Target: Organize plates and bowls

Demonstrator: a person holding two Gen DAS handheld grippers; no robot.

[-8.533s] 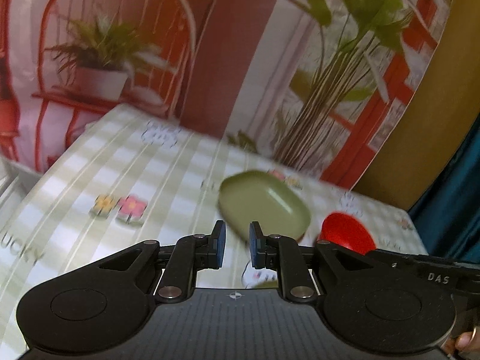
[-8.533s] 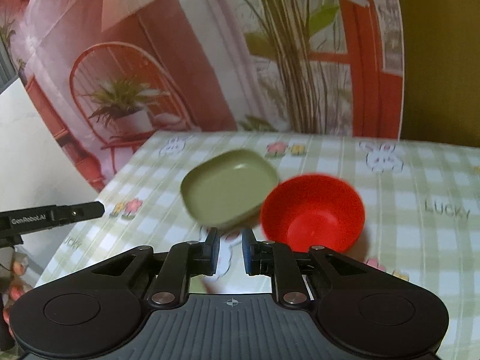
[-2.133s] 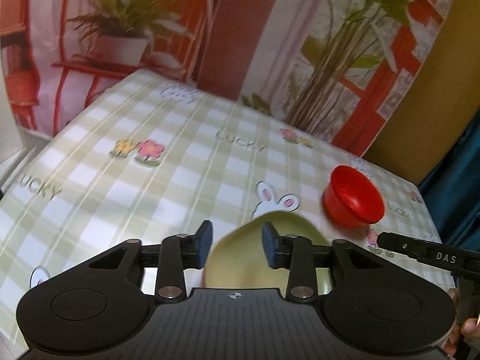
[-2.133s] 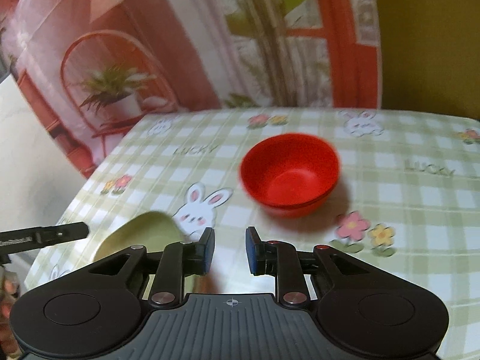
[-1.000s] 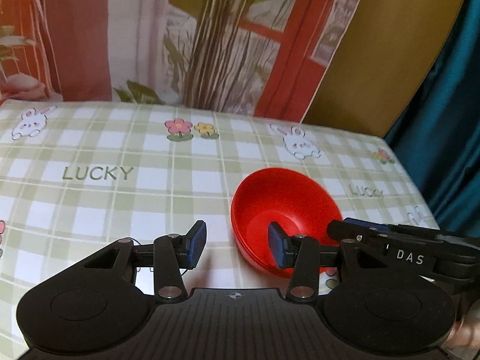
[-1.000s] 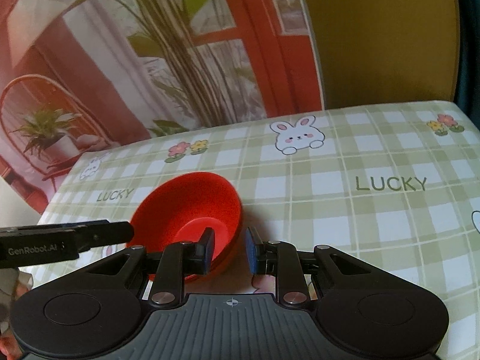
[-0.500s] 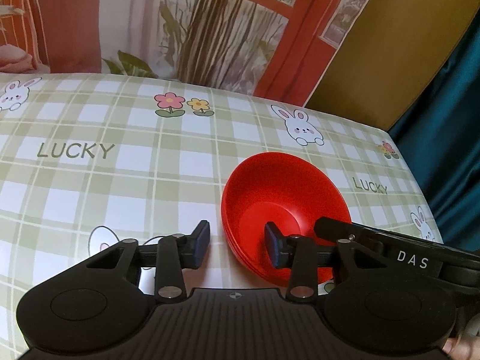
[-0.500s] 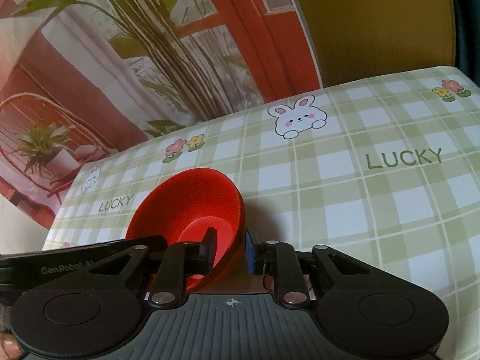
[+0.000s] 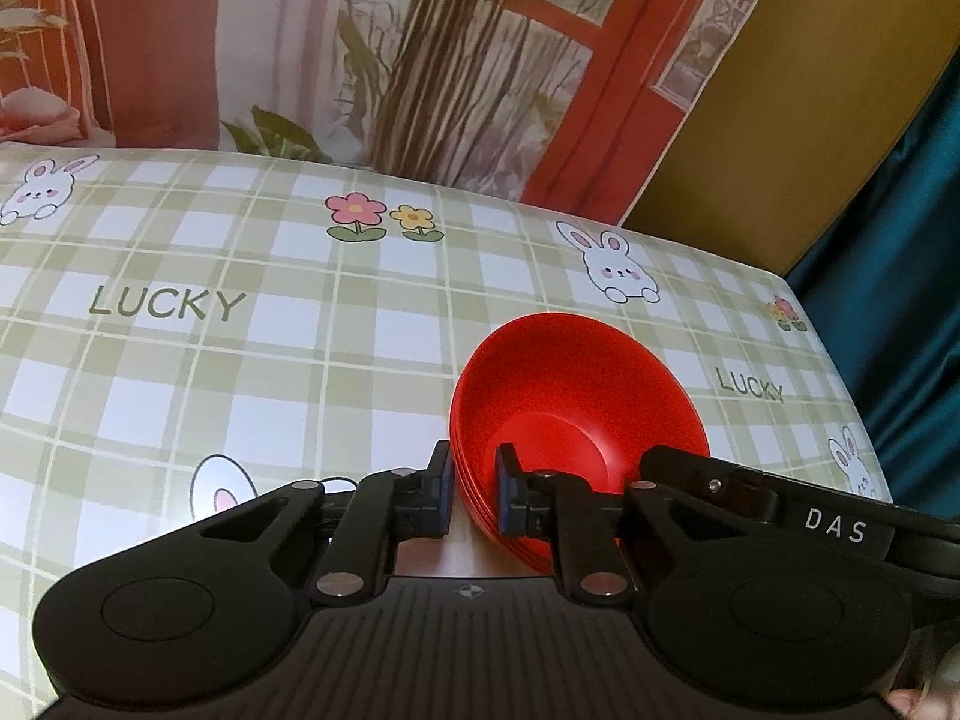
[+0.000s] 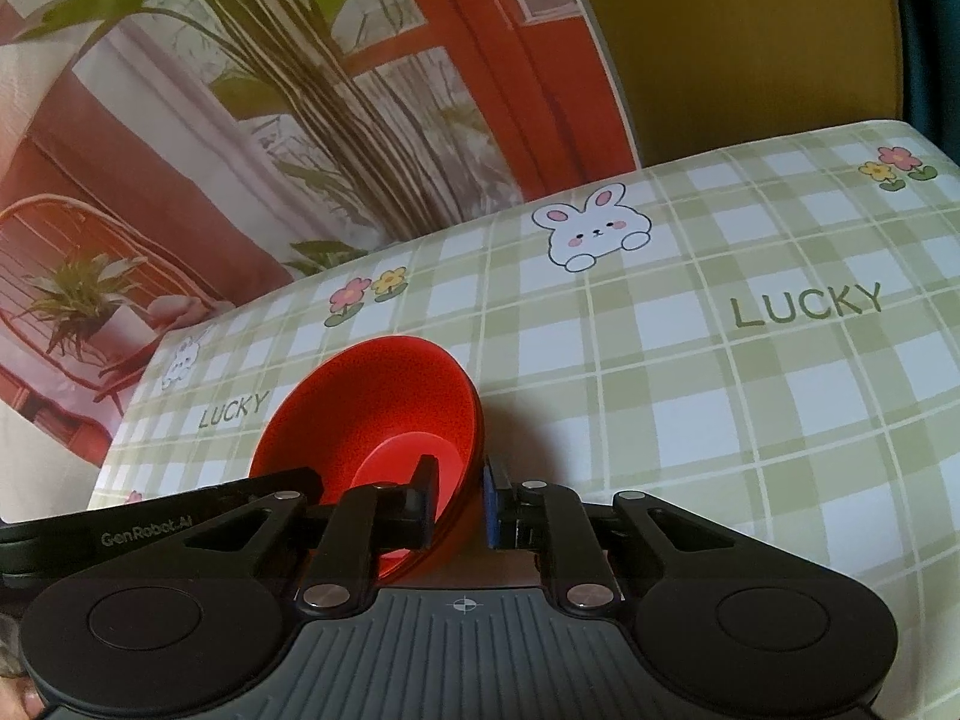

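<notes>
1. The red bowl stack [image 9: 576, 414] is located on the table [image 9: 240, 360].
2. Opposite rims are clamped by the closing left hand-held gripper [image 9: 474, 495] and right hand-held gripper [image 10: 459, 501].
3. The stack is judged light, stiff and slippery (nested bowls may separate).

Smooth, faintly glossy red plastic bowl [image 9: 576, 414] (stacked rims), printed tablecloth [image 9: 240, 360] seemingly wipeable vinyl, matt black grippers
</notes>
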